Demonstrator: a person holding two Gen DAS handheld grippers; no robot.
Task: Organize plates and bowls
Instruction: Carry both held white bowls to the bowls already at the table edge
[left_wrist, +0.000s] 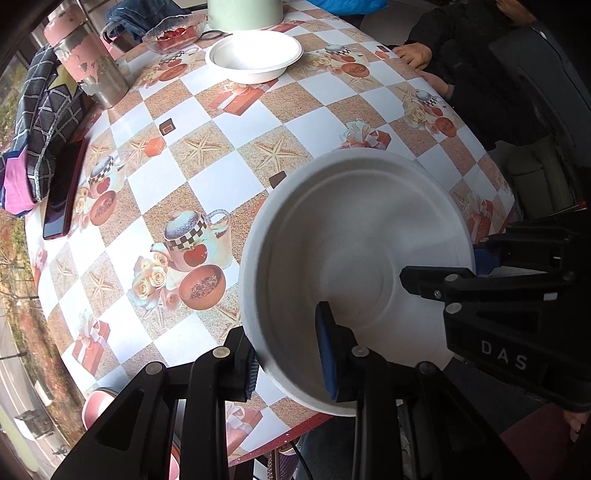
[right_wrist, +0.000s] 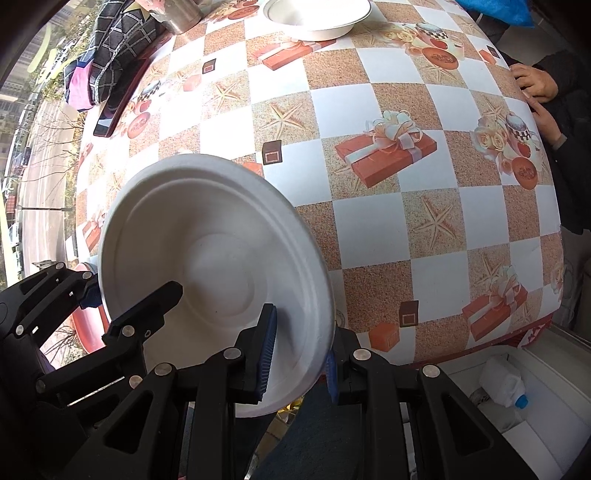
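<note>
The desk (right_wrist: 369, 110) spreads out ahead of both my tongs under a checked cloth of starfish, gift boxes and teapots. Far ahead of them, near its back edge, sits a white bowl (left_wrist: 255, 55), upright and mouth up, apart from everything I hold.

Between my two tongs, tilted up off the desk's near edge, is the white plate (left_wrist: 354, 266). I judge it to be moulded pulp: very light, fairly stiff across the base but easily creased at the rim, matte enough not to slip. The rim is the sensible place to hold it, and pinching gently should be enough.

My left tongs (left_wrist: 291, 362) are clamped on the near rim, one blue pad inside the well and one behind. My right tongs (right_wrist: 299, 354) are clamped on the rim likewise, at the plate's other side; from the left camera they reach in from the right (left_wrist: 476, 258).

Being round, the plate has no long axis. Its hollow face points back toward me and upward, its far rim raised.
</note>
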